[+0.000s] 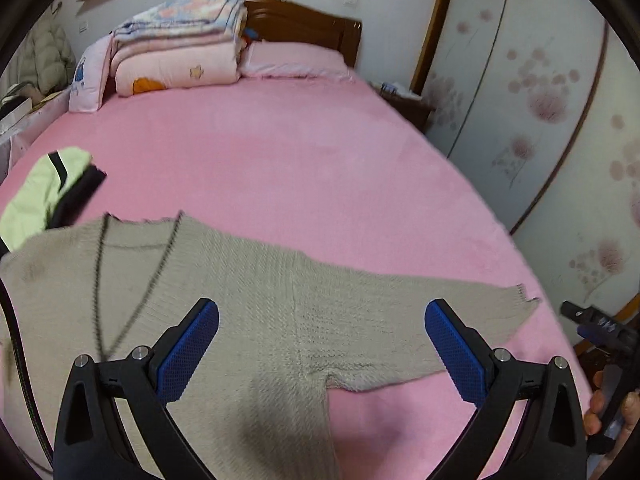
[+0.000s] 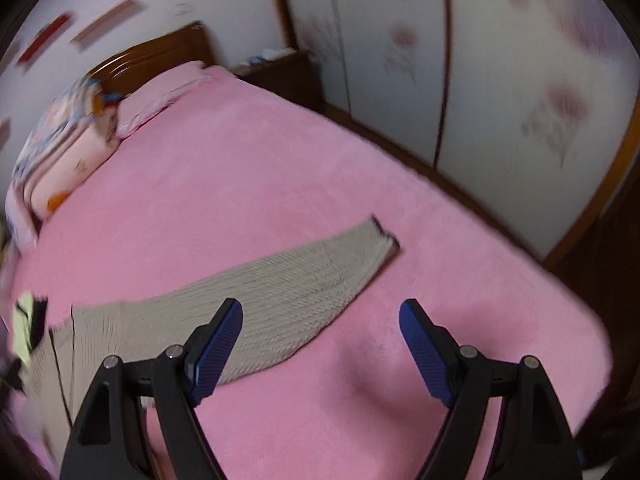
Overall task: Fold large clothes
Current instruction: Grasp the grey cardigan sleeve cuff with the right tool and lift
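A beige knit sweater (image 1: 224, 292) lies flat on the pink bed (image 1: 280, 152), neck toward the headboard, one sleeve (image 1: 420, 312) stretched out to the right. My left gripper (image 1: 322, 312) hovers open above the sweater's right side near the armpit, nothing between its blue pads. In the right wrist view the same sleeve (image 2: 304, 280) runs to its dark-edged cuff (image 2: 386, 238). My right gripper (image 2: 322, 312) is open over the sleeve's lower edge and the pink bed (image 2: 280, 160). The right gripper's body and a hand show at the left wrist view's right edge.
A light green and black garment (image 1: 48, 192) lies at the bed's left, just beyond the sweater's shoulder. Folded quilts (image 1: 176, 48) and pillows sit by the wooden headboard (image 1: 304, 24). A flowered wardrobe (image 1: 540, 100) stands close along the bed's right side.
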The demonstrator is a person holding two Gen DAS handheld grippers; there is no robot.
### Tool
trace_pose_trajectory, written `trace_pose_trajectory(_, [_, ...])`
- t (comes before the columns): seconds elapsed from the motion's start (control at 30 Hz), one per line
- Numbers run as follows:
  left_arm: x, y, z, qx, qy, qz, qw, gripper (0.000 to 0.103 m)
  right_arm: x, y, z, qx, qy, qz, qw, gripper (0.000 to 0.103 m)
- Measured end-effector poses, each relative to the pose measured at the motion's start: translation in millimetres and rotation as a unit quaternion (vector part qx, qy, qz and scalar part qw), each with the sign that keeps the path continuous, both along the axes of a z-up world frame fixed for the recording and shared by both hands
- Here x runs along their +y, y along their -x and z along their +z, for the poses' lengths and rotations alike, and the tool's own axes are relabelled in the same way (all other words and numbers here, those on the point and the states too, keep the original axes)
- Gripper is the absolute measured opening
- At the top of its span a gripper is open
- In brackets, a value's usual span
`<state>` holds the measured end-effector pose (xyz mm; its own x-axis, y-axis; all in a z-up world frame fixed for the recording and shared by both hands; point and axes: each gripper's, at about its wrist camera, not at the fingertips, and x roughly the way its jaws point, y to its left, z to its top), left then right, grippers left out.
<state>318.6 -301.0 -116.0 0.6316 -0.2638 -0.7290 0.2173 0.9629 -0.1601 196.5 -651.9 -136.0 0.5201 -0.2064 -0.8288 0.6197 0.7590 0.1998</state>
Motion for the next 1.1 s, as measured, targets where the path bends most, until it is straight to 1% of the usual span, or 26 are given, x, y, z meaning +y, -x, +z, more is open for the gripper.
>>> trace_pose_trajectory(0.07, [-13, -3, -24, 0.002, -0.018, 0.005, 0.9998, 0.103, -14, 3, -16, 0.0, -0.01, -0.018, 1.0, 0.075])
trace_pose_trajectory(0.1, [-23, -6, -38, 0.0, -0.027, 0.003, 0.9996, 0.103, -21, 0, -26, 0.001, -0.016, -0.025, 1.0, 0.073])
trace_pose_trajectory(0.13, [-26, -8, -45, 0.001, -0.032, 0.002, 0.9995, 0.103, -26, -7, -35, 0.004, -0.025, -0.031, 0.999, 0.072])
trace_pose_trajectory(0.2, [-39, -12, -67, 0.013, -0.043, -0.005, 0.999, 0.103, -37, -13, -53, 0.004, -0.044, -0.038, 0.998, 0.065])
trace_pose_trajectory(0.3, [-51, -10, -83, 0.025, -0.046, -0.008, 0.9986, 0.103, -43, -23, -70, 0.018, -0.053, -0.052, 0.997, 0.06])
trace_pose_trajectory(0.43, [-62, -12, -99, 0.039, -0.056, -0.01, 0.9976, 0.103, -53, -29, -86, 0.022, -0.063, -0.066, 0.996, 0.055])
trace_pose_trajectory(0.47, [-65, -13, -101, 0.045, -0.057, -0.01, 0.9973, 0.103, -55, -31, -90, 0.022, -0.062, -0.066, 0.996, 0.051])
trace_pose_trajectory(0.53, [-64, -16, -103, 0.058, -0.053, -0.008, 0.9968, 0.103, -55, -35, -95, 0.035, -0.056, -0.06, 0.996, 0.04])
trace_pose_trajectory(0.6, [-61, -18, -102, 0.064, -0.047, -0.007, 0.9968, 0.102, -53, -40, -98, 0.043, -0.05, -0.048, 0.997, 0.01])
trace_pose_trajectory(0.63, [-59, -19, -100, 0.063, -0.048, -0.006, 0.9968, 0.1, -49, -39, -95, 0.043, -0.046, -0.043, 0.997, 0.009])
trace_pose_trajectory(0.67, [-57, -19, -97, 0.063, -0.05, -0.007, 0.9967, 0.1, -45, -39, -90, 0.039, -0.034, -0.04, 0.998, 0.008])
trace_pose_trajectory(0.73, [-51, -19, -89, 0.064, -0.06, -0.005, 0.9961, 0.097, -34, -34, -72, 0.018, -0.012, -0.024, 0.999, 0.008])
trace_pose_trajectory(0.8, [-44, -19, -80, 0.066, -0.07, -0.005, 0.9953, 0.094, -13, -28, -43, -0.019, 0.009, 0.005, 1.0, 0.007])
trace_pose_trajectory(0.87, [-32, -16, -68, 0.065, -0.07, -0.004, 0.9954, 0.094, 9, -26, -14, -0.051, 0.023, 0.04, 0.998, 0.007])
trace_pose_trajectory(0.97, [2, -7, -42, 0.05, -0.057, 0.01, 0.9971, 0.094, 63, -19, 38, -0.107, 0.041, 0.115, 0.987, 0.007])
trace_pose_trajectory(1.03, [32, -1, -27, 0.043, -0.046, 0.024, 0.9977, 0.094, 105, -16, 71, -0.142, 0.044, 0.167, 0.975, 0.007])
trace_pose_trajectory(1.07, [55, 3, -18, 0.039, -0.039, 0.036, 0.9978, 0.094, 131, -16, 86, -0.159, 0.042, 0.197, 0.966, 0.007])
trace_pose_trajectory(1.1, [69, 5, -14, 0.038, -0.034, 0.043, 0.9978, 0.094, 148, -17, 95, -0.168, 0.041, 0.218, 0.961, 0.007])
